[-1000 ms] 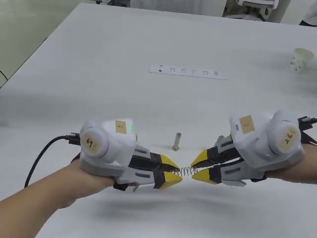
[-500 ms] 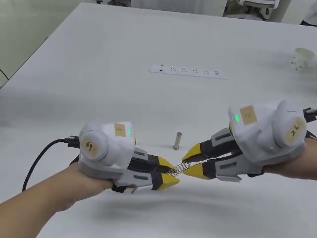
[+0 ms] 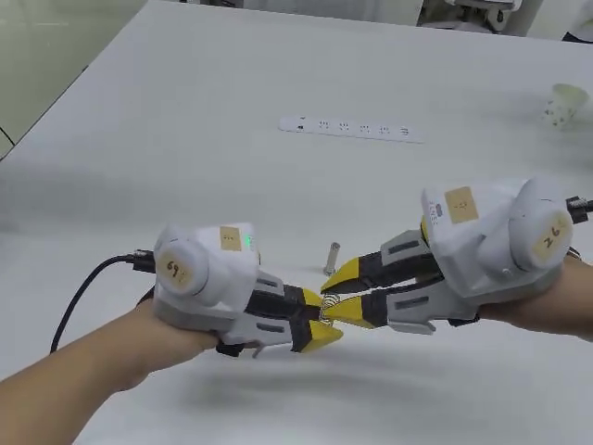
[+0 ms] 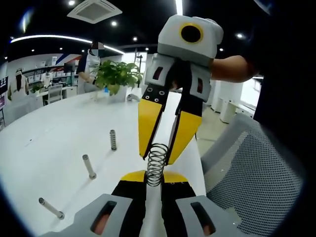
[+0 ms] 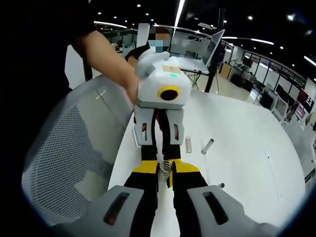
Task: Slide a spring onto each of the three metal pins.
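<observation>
Left gripper (image 4: 154, 180) is pinched on one end of the spring (image 4: 157, 163) and right gripper (image 5: 165, 171) nips the other, both above the table (image 3: 185, 139). Seems mid-handover, next it needs lining up over the upright pin (image 3: 331, 261). A second ago the spring was stretched, now it's bunched with the jaws nearly touching

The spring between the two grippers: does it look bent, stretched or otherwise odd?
Nothing stands out. In the left gripper view the spring runs roughly straight with even coils. Its lower end is clamped in the left gripper, and its top is pinched between the tips of the right gripper.
</observation>
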{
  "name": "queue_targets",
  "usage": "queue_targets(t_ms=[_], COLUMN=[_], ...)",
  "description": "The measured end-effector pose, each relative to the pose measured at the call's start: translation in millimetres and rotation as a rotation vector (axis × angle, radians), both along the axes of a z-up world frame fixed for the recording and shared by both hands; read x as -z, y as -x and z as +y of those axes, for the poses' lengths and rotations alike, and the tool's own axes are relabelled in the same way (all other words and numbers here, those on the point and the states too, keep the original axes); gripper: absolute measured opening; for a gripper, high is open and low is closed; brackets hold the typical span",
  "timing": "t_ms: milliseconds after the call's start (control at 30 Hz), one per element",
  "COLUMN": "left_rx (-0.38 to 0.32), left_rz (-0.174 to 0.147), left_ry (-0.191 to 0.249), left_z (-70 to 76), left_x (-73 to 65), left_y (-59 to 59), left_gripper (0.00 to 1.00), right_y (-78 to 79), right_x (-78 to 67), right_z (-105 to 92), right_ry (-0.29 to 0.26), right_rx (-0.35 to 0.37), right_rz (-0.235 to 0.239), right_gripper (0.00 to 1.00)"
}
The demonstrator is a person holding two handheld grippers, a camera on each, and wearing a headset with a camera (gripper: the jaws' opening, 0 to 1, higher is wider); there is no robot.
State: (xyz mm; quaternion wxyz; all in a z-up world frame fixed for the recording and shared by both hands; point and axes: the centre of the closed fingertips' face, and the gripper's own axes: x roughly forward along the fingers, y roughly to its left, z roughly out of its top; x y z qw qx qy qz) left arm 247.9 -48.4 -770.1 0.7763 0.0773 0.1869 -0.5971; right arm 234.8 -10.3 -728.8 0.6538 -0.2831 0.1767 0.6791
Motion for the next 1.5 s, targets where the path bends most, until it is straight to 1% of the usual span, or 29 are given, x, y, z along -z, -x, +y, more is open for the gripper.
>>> queue_targets(t_ms=[133,333,467,533,633,733,1100,1167,1233,1267,1500], left_rx=[0.003,0.0,-0.002,-0.006,-0.018,-0.03,-0.047,-0.049,-0.056,-0.057,-0.072], left_rz=[-0.002,0.0,-0.004,0.009,0.019,0.039,0.032,0.033,0.031,0.032,0.027], left_ry=[-0.008,-0.014,-0.01,-0.004,0.003,0.016,0.026,0.028,0.031,0.033,0.028], left_z=[-0.1,1.6,0.9,0.5,1.1,1.6,2.2,2.7,3.7,4.0,7.9], left_x=[1.6,4.0,2.9,2.4,1.5,0.3,-3.4,-3.8,-4.9,-5.2,-5.6], left_y=[1.3,2.2,1.2,1.3,-0.2,-0.6,-2.4,-2.9,-3.7,-3.8,-5.8], left_gripper=[0.02,0.02,0.02,0.02,0.03,0.04,0.1,0.11,0.12,0.12,0.14], right_y=[1.6,1.7,0.6,-0.1,-1.3,-1.4,-6.2,-6.9,-7.7,-8.6,-9.3], right_x=[1.8,3.9,3.2,2.6,2.3,1.8,0.2,-0.1,-0.3,0.6,0.1], right_z=[1.6,-0.1,0.8,0.9,0.4,0.9,1.0,1.0,1.0,0.2,0.1], right_ry=[-0.003,-0.006,0.01,0.014,0.014,0.013,0.021,0.021,0.023,0.033,0.034], right_rx=[-0.003,-0.002,-0.009,-0.008,-0.004,-0.003,0.003,0.006,0.006,0.006,0.007], right_rz=[-0.013,-0.015,-0.031,-0.029,-0.029,-0.029,-0.049,-0.047,-0.053,-0.061,-0.064], right_gripper=[0.08,0.07,0.07,0.07,0.07,0.07,0.07,0.07,0.07,0.07,0.07])
